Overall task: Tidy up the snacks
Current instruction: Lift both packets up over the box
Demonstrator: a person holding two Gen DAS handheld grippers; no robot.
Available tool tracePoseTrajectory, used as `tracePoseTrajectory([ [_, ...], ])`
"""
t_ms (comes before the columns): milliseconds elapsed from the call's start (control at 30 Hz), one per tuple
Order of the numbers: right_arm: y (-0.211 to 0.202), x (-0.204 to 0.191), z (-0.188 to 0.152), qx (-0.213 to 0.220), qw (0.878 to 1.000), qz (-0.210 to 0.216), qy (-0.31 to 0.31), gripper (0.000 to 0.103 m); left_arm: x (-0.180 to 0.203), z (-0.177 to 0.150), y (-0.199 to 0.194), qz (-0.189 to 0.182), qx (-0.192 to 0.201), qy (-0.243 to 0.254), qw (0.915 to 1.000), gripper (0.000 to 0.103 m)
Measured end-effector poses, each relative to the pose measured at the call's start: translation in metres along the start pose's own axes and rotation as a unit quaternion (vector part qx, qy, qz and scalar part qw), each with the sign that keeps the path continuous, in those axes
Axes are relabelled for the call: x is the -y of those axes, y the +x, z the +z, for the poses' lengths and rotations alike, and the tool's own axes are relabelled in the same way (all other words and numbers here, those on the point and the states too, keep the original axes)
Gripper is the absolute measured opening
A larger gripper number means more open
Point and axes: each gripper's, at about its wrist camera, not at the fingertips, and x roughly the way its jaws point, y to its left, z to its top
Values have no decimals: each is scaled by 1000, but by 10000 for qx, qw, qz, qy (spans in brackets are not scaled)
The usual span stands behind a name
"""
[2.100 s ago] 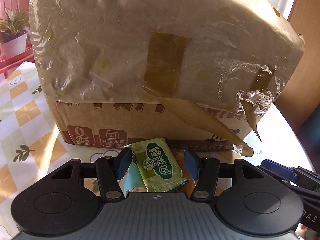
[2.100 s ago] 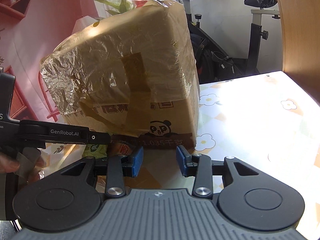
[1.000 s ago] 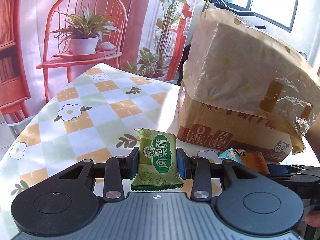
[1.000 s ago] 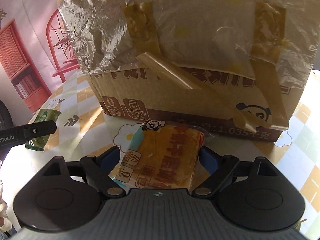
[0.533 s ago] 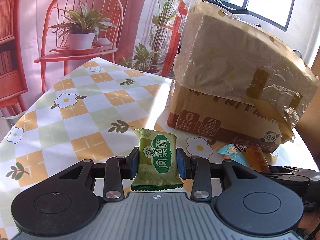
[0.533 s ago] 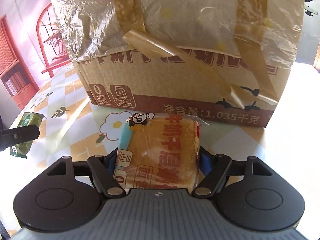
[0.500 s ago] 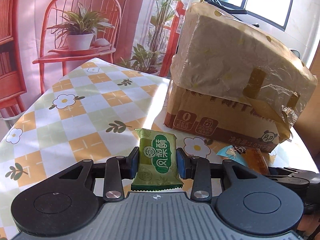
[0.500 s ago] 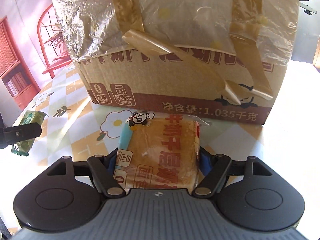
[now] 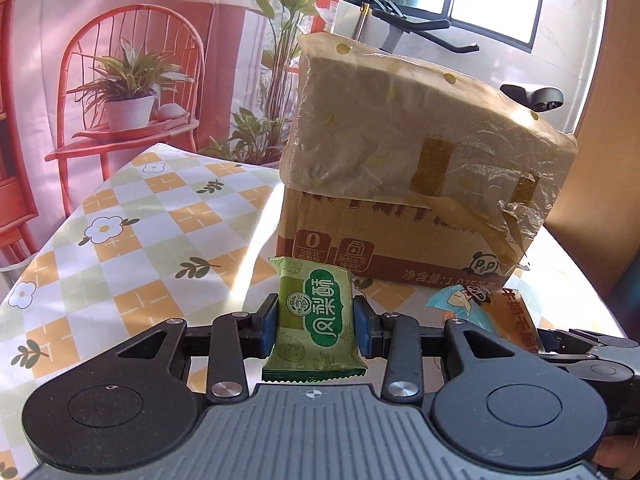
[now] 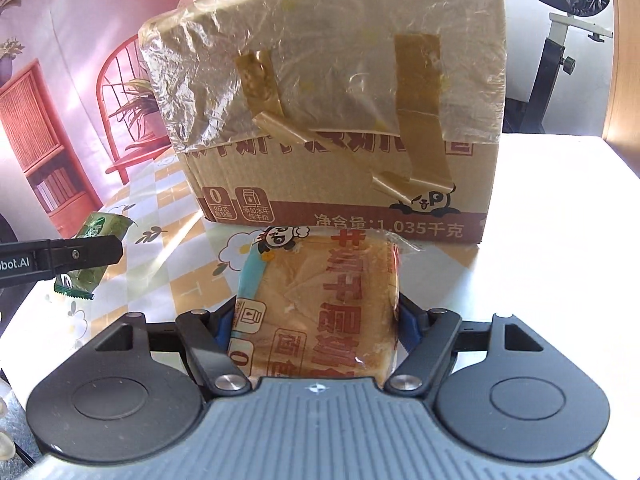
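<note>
Snacks ride clamped, green pastry packet (image 9: 316, 312) in our left gripper (image 9: 316, 322), bread pack (image 10: 320, 308) in our right gripper (image 10: 316, 320), lifted clear for sorting.

Bread packet (image 10: 320, 304) between clamping fingers (image 10: 408, 322)

Your left tool (image 9: 315, 322) covered the sides of the green snack packet (image 9: 316, 320), and the tool's grey body hid the packet's lower edge. In the right wrist view, the bread packet (image 10: 320, 312) ran under the right tool (image 10: 316, 320), so you could not see its near end. The crinkled plastic film (image 10: 328, 52) masked the upper print on the cardboard box (image 10: 340, 184), and the box's top was cut off by the frame. At the lower right of the left wrist view, only a sliver of your hand (image 9: 616, 454) showed.
</note>
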Motion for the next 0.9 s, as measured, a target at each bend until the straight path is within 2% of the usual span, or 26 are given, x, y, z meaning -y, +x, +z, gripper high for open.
tracePoseTrajectory([
  [233,-36,2,8,531,9985,49,-96,75,13,13,-13,-234,309,80,9992,40],
  [400,-64,11,32,1001,9950,50,-28,75,23,45,-23,-342,730,211,9965,40],
  [667,-97,19,112,1687,9853,160,-226,75,47,118,-26,-515,1398,443,9878,40],
  [767,-92,22,143,1784,9831,99,-396,75,53,140,-16,-616,1461,464,9863,40],
  [900,-63,27,175,1747,9815,-90,-782,75,61,165,9,-645,1455,640,9852,40],
])
